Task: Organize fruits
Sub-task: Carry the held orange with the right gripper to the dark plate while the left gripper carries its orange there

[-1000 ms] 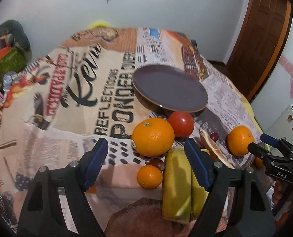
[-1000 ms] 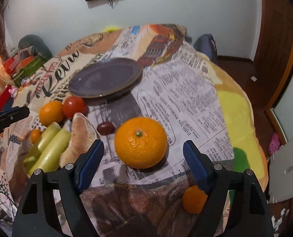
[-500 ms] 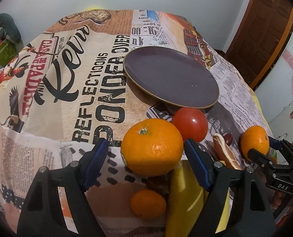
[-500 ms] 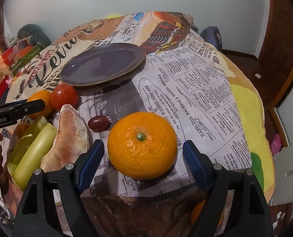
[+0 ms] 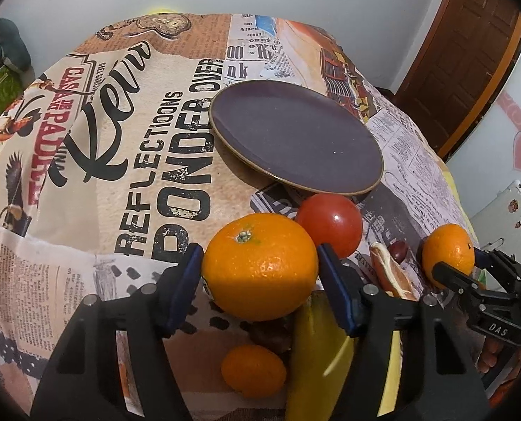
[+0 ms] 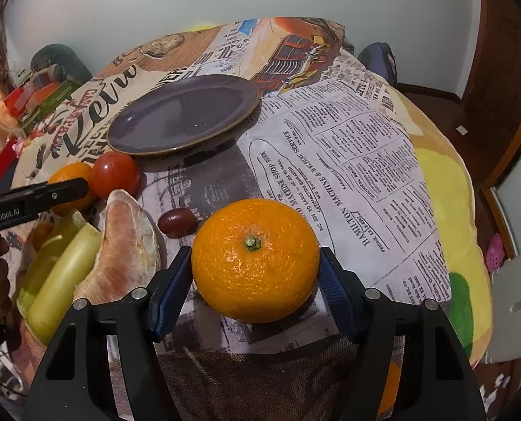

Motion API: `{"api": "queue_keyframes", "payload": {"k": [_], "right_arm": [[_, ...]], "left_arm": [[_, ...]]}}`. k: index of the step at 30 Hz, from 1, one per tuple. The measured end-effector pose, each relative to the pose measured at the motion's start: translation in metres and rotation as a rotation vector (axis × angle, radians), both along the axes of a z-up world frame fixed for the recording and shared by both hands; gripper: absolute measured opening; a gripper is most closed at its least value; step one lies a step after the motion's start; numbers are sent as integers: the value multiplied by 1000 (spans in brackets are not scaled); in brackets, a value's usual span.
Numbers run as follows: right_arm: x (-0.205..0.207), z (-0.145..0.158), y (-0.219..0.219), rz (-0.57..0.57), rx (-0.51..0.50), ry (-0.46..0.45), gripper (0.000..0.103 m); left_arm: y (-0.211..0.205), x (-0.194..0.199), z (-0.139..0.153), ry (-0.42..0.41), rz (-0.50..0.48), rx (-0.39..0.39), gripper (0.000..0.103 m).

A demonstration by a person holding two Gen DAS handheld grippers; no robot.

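Right, both tongs have just been closing, each on its own orange. Left tongs (image 5: 260, 280) clamp the left orange (image 5: 260, 266) beside the tomato (image 5: 328, 228); right tongs (image 6: 255, 280) squeeze the right orange (image 6: 255, 259) on the cloth-covered surface (image 6: 348, 161), near the empty plate (image 6: 183, 115). Likely firm, fairly heavy, round, waxy peel: could roll or squirt out. Grip across the widest part, moderate pressure.
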State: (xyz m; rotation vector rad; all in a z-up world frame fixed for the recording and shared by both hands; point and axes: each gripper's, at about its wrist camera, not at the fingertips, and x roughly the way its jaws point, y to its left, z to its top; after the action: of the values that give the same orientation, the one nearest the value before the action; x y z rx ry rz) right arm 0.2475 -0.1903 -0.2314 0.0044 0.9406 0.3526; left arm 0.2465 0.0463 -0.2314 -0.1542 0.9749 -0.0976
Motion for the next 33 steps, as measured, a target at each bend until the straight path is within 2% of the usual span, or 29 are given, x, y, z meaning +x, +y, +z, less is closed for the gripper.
{"api": "queue_keyframes", "payload": {"k": [10, 17, 24, 33], "right_arm": [[3, 32, 5, 3, 21, -86, 67], [11, 69, 10, 16, 35, -192, 67], [25, 103, 19, 20, 49, -301, 67], [53, 120, 34, 24, 60, -360, 67]], "left_arm": [[6, -11, 42, -98, 28, 16, 65], [6, -9, 79, -183, 28, 52, 65], [10, 5, 114, -274, 62, 76, 65], [16, 31, 133, -326, 89, 85, 65]]}}
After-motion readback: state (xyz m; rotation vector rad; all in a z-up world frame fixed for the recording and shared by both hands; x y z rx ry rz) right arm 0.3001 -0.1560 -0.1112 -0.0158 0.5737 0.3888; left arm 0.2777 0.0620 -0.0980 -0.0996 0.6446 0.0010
